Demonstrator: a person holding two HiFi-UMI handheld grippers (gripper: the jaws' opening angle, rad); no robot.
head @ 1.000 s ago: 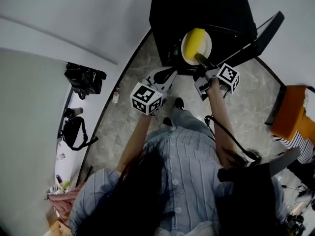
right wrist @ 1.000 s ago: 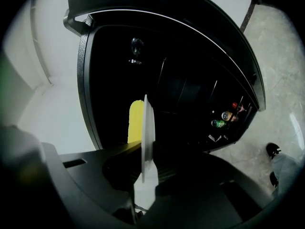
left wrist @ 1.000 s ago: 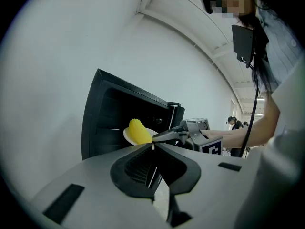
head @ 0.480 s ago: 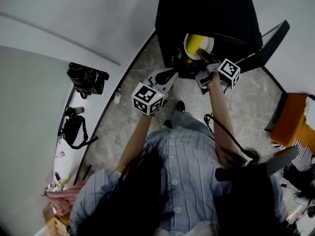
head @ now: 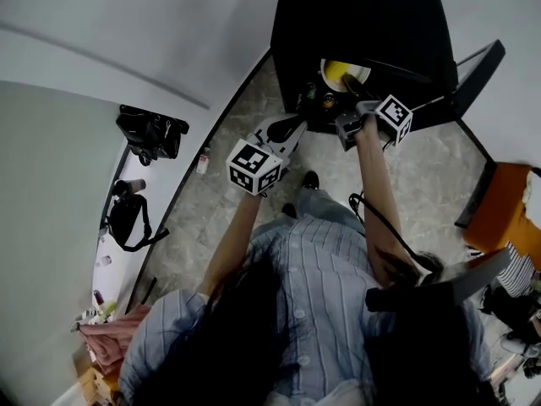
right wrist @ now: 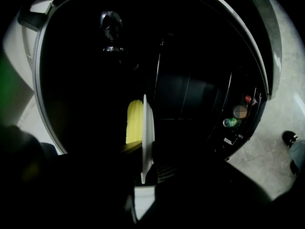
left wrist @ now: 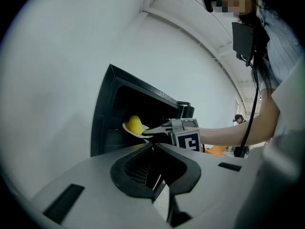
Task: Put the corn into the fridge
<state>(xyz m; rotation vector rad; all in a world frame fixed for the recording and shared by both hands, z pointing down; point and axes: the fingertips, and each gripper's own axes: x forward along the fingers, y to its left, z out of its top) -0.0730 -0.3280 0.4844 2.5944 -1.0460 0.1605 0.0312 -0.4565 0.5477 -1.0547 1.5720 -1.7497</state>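
Observation:
A yellow corn cob (head: 335, 71) lies on a white plate (head: 348, 78) at the mouth of the open black fridge (head: 363, 24). My right gripper (head: 353, 85) is shut on the plate's near rim. In the right gripper view the plate (right wrist: 148, 136) stands edge-on, with the corn (right wrist: 135, 121) to its left against the dark fridge interior (right wrist: 190, 80); the right gripper (right wrist: 145, 173) pinches its lower edge. My left gripper (head: 292, 128) hangs in front of the fridge, left of the plate. The left gripper (left wrist: 153, 148) looks shut and empty, facing the corn (left wrist: 135, 124) and plate (left wrist: 141, 133).
The fridge door (head: 473, 66) stands open to the right; its shelf holds small bottles (right wrist: 230, 122). Black bags (head: 150, 134) lie by the wall at left. An orange chair (head: 505, 203) is at far right. A shoe (right wrist: 288, 137) is on the stone floor.
The right gripper has carried the plate and corn farther into the fridge opening, so less of the plate shows. The left gripper edged forward with it.

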